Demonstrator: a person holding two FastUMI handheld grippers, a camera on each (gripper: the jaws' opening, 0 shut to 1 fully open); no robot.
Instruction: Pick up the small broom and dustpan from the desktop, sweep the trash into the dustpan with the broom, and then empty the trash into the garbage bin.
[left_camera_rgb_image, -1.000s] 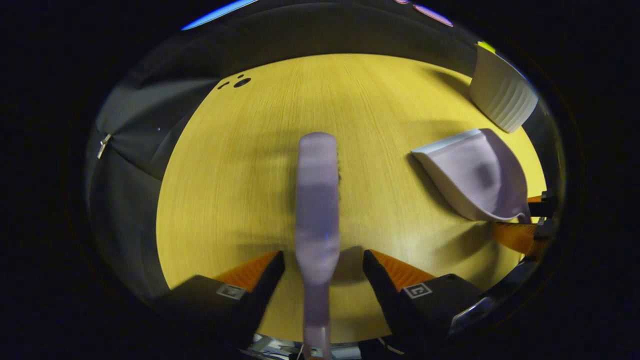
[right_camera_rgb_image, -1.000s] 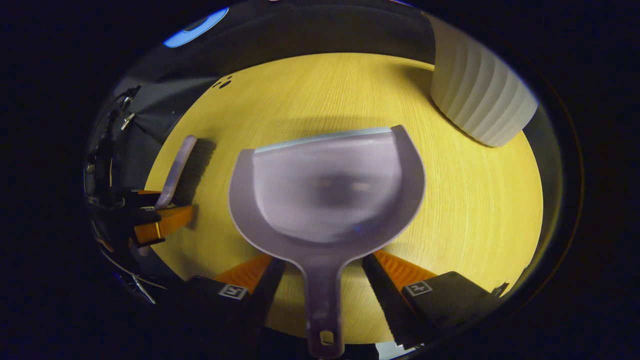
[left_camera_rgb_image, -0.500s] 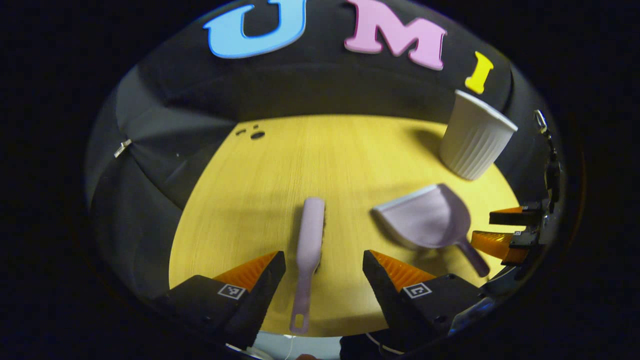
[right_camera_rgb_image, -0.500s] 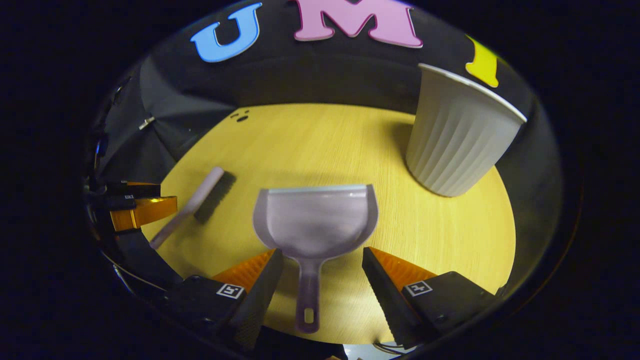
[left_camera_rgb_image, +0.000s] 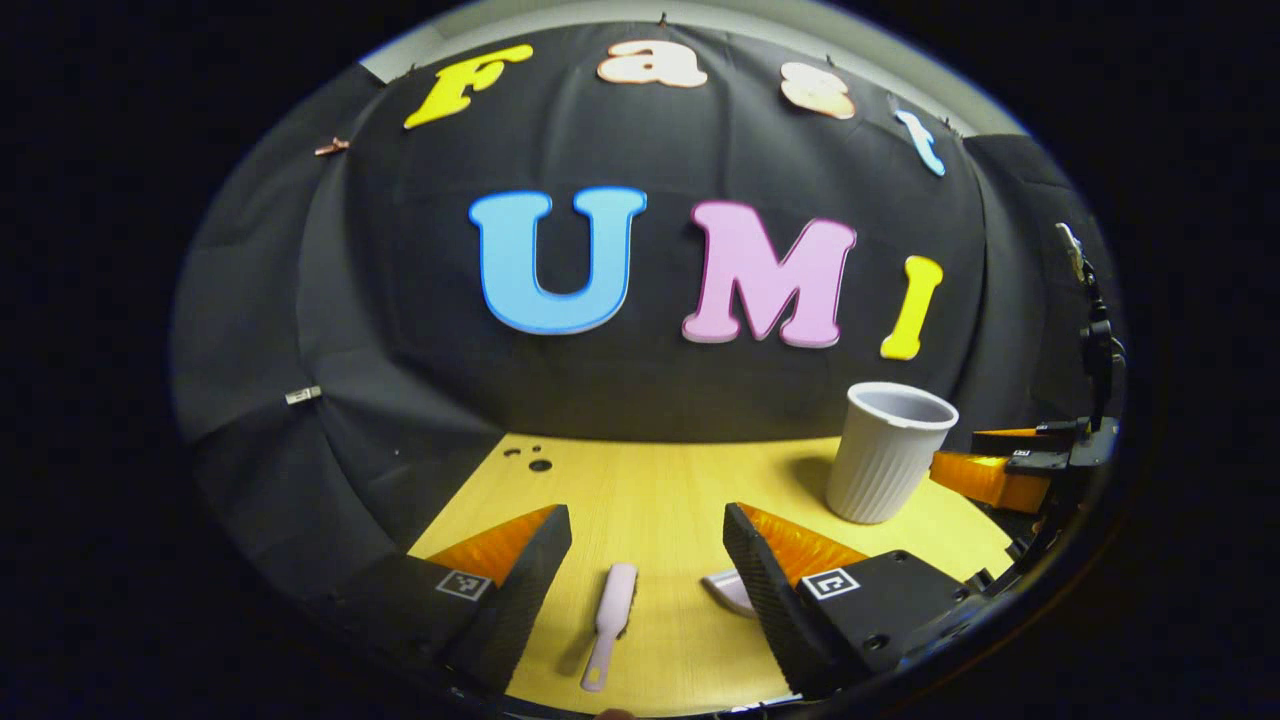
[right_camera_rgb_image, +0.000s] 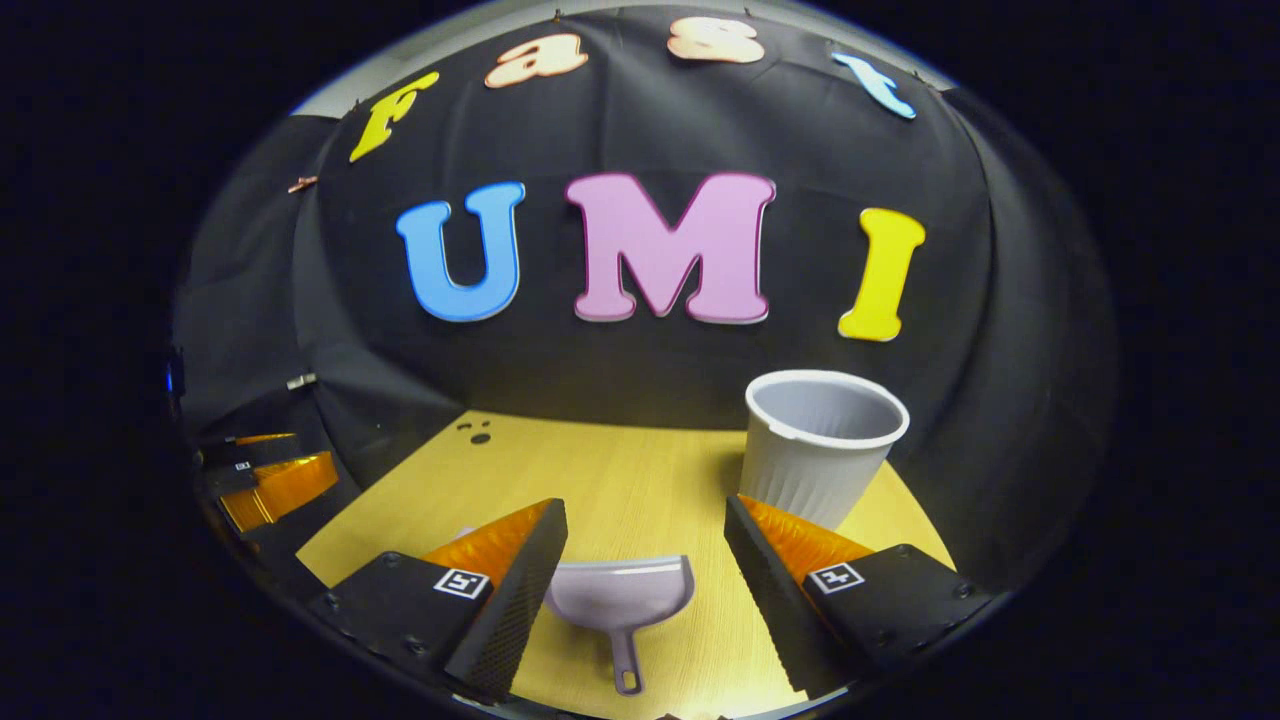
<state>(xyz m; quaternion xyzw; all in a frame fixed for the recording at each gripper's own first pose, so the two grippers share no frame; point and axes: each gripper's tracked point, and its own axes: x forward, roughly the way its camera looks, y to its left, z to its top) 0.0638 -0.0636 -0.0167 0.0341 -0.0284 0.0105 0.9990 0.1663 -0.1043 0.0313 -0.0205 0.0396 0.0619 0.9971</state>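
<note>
Both claws hang released above the table (left_camera_rgb_image: 660, 480): left claw (left_camera_rgb_image: 647, 570) over the broom (left_camera_rgb_image: 610, 622), right claw (right_camera_rgb_image: 645, 565) over the dustpan (right_camera_rgb_image: 620, 600), bare wood around each.

The bench (right_camera_rgb_image: 620, 480) looks like pale wood with a fine straight grain, matt. Broom (left_camera_rgb_image: 610, 620) and dustpan (right_camera_rgb_image: 622, 600) — smooth lilac plastic. The garbage bin (right_camera_rgb_image: 820, 450) — ribbed, matt white plastic.

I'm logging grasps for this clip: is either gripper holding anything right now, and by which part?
Nothing is held. The broom and dustpan lie on the desktop, both grippers open above them.
</note>
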